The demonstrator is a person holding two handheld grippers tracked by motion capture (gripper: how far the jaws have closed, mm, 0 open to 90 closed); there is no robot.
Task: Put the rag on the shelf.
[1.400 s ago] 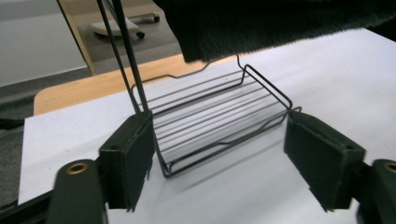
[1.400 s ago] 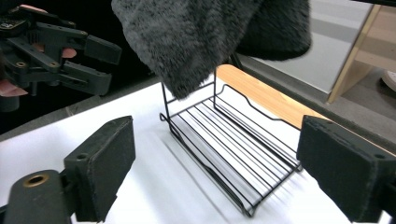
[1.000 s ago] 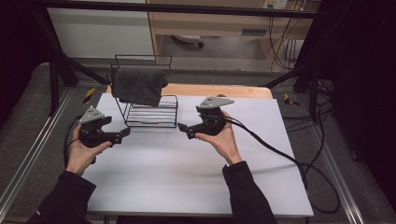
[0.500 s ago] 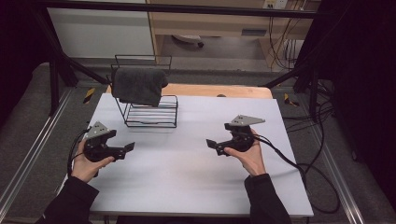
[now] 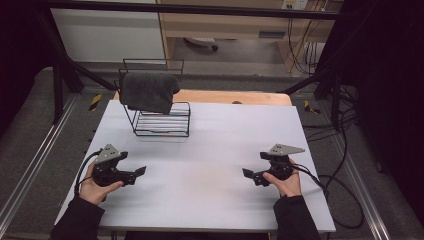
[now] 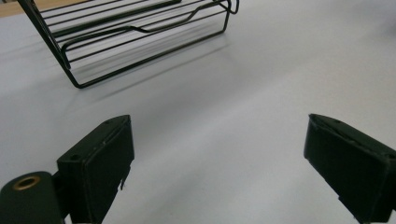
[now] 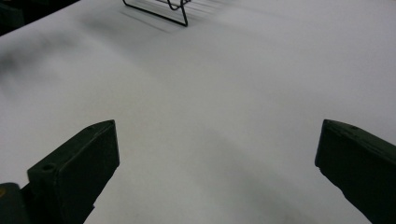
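Note:
A dark grey towel hangs over the top rail of a black wire rack at the back left of the white table. My left gripper rests low near the table's front left, held in a hand, open with nothing between its jaws. In the left gripper view the rack's base lies ahead of the wide-apart jaws. My right gripper sits near the front right, also open and empty. A corner of the rack shows far off in the right gripper view.
A wooden board runs along the table's back edge. Cables trail off the right side onto the grey floor. Metal frame rails border the table on the left and right.
Both grippers have drawn back from the rack toward the front of the table and spread apart, the left to the front left, the right to the front right. The towel stays on the rack.

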